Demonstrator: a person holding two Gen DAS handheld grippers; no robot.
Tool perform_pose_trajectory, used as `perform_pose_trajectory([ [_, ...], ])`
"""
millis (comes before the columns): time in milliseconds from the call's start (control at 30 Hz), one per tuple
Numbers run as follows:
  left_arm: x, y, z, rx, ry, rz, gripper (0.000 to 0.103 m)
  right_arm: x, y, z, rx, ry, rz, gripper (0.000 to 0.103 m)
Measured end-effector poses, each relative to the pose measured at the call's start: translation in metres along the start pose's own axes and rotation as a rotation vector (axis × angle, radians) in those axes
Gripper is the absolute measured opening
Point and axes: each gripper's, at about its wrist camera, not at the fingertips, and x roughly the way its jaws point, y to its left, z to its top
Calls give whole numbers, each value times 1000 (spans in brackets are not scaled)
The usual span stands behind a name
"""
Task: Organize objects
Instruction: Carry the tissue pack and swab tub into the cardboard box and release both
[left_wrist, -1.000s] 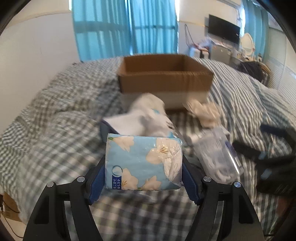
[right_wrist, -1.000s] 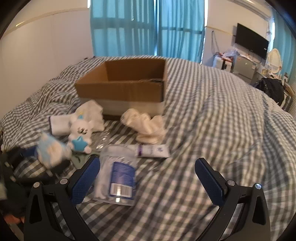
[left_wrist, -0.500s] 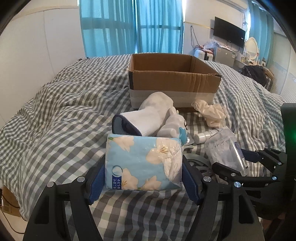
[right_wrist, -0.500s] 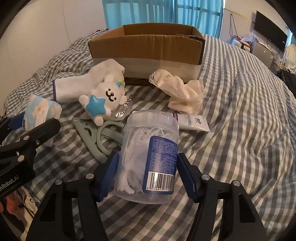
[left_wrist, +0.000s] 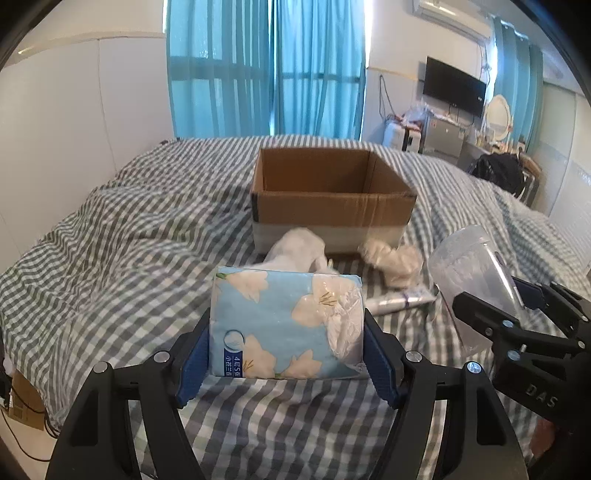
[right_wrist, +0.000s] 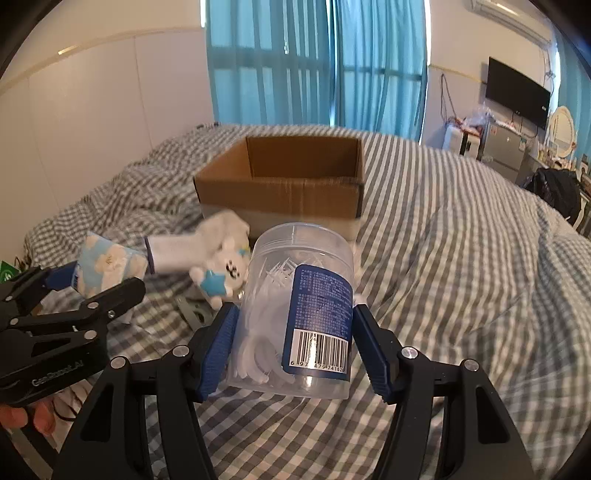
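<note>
My left gripper (left_wrist: 286, 332) is shut on a blue flowered tissue pack (left_wrist: 284, 325) and holds it above the bed; the pack also shows in the right wrist view (right_wrist: 107, 266). My right gripper (right_wrist: 291, 325) is shut on a clear plastic jar (right_wrist: 295, 306) with a blue label, lifted off the bed; the jar also shows at the right of the left wrist view (left_wrist: 472, 273). An open cardboard box (left_wrist: 328, 199) stands further up the bed, also in the right wrist view (right_wrist: 284, 184).
On the checked bedspread (right_wrist: 461, 258) before the box lie a white sock (right_wrist: 195, 243), a small white plush with a blue star (right_wrist: 221, 273), a crumpled white cloth (left_wrist: 395, 258) and a white tube (left_wrist: 399, 301). A wall is at the left.
Both grippers have risen from the bed with their loads. The right gripper, open a second ago, closed on the jar and lifted it.
</note>
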Motion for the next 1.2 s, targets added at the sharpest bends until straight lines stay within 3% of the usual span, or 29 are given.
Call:
perform_pose_trajectory([
  [400,2,-1,73,-27,-82,-53,75,-41,-7,58,-47,-151,-5,63],
  [600,12,-4,126,9,-170,4,75,-38,-13,115,-63,-214,21,63],
  [867,62,1,180,2,-172,6,75,8,-22,185,-74,-238,52,63],
  [1200,152,0,193,15,-94,40,75,101,-40,221,-41,-172,85,63],
])
